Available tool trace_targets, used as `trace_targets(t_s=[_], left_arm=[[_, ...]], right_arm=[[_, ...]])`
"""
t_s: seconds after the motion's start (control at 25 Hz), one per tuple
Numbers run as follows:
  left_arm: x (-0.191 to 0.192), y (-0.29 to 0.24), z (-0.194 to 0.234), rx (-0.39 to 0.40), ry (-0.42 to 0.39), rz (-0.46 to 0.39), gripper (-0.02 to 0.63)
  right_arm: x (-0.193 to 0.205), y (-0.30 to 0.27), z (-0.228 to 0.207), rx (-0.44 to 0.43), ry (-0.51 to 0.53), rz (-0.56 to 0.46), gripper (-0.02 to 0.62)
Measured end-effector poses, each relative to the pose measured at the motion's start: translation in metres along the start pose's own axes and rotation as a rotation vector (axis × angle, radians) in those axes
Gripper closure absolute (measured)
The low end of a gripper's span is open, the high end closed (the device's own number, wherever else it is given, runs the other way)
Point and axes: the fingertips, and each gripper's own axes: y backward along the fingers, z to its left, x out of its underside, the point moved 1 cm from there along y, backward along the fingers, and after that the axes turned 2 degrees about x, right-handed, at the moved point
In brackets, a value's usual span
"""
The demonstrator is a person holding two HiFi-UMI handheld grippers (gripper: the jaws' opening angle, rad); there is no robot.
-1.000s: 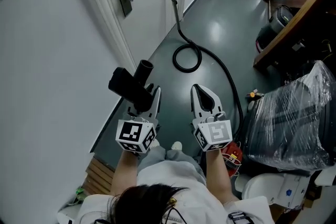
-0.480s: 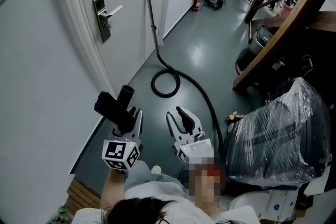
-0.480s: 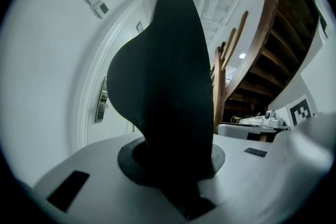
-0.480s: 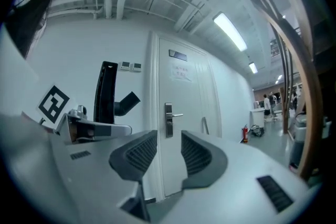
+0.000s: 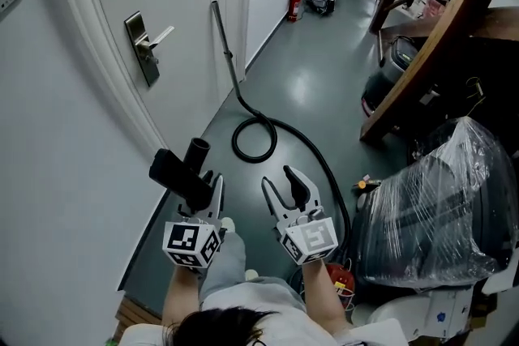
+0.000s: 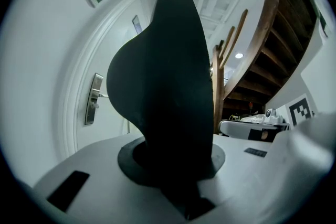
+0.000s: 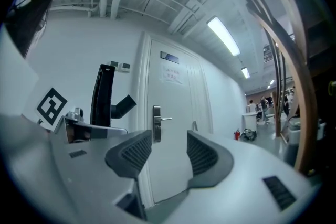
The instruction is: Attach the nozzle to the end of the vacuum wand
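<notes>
A black vacuum nozzle (image 5: 180,173) with a short tube end (image 5: 197,149) sits in my left gripper (image 5: 203,187), which is shut on it and holds it level. In the left gripper view the nozzle (image 6: 163,86) fills the middle and hides the jaws' tips. My right gripper (image 5: 279,179) is just to the right of it; its jaws are opening and nothing is between them (image 7: 164,152). The vacuum wand (image 5: 225,51) leans against the wall ahead. Its black hose (image 5: 255,138) coils on the floor beyond both grippers.
A white door with a lever handle (image 5: 147,46) is on the left. A plastic-wrapped bulky object (image 5: 442,198) stands at the right, beside a wooden stair stringer (image 5: 422,36). The hose runs back along the green floor (image 5: 324,69). A fire extinguisher (image 5: 293,5) stands far down the corridor.
Both grippers have moved forward along the corridor, and the wand and hose coil look nearer. The right gripper's jaws have gone from shut to open. The left still holds the nozzle.
</notes>
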Motion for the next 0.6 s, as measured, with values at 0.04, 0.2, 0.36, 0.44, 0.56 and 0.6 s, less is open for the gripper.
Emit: trace_targets(t_s=[0.04, 0.2, 0.36, 0.44, 0.56, 0.6], left_arm=[[0.001, -0.008, 0.004, 0.0, -0.007, 0.002, 0.529], [0.001, -0.04, 0.034, -0.001, -0.025, 0.019, 0.529], [-0.013, -0.079, 0.072, -0.014, -0.01, 0.019, 0.529], [-0.019, -0.1, 0.086, -0.015, -0.017, 0.019, 0.529], [-0.024, -0.125, 0.107, -0.015, -0.022, 0.029, 0.529], [-0.025, -0.133, 0.114, -0.013, -0.021, 0.032, 0.529]], right_arm=[[0.001, -0.009, -0.004, 0.001, -0.001, -0.008, 0.39], [0.002, -0.054, -0.016, -0.005, -0.015, -0.04, 0.39], [-0.001, -0.107, -0.028, -0.018, -0.012, -0.025, 0.39], [0.002, -0.13, -0.035, -0.034, -0.014, 0.004, 0.39], [0.008, -0.164, -0.044, -0.027, -0.005, 0.04, 0.39], [0.007, -0.175, -0.047, -0.02, -0.001, 0.039, 0.39]])
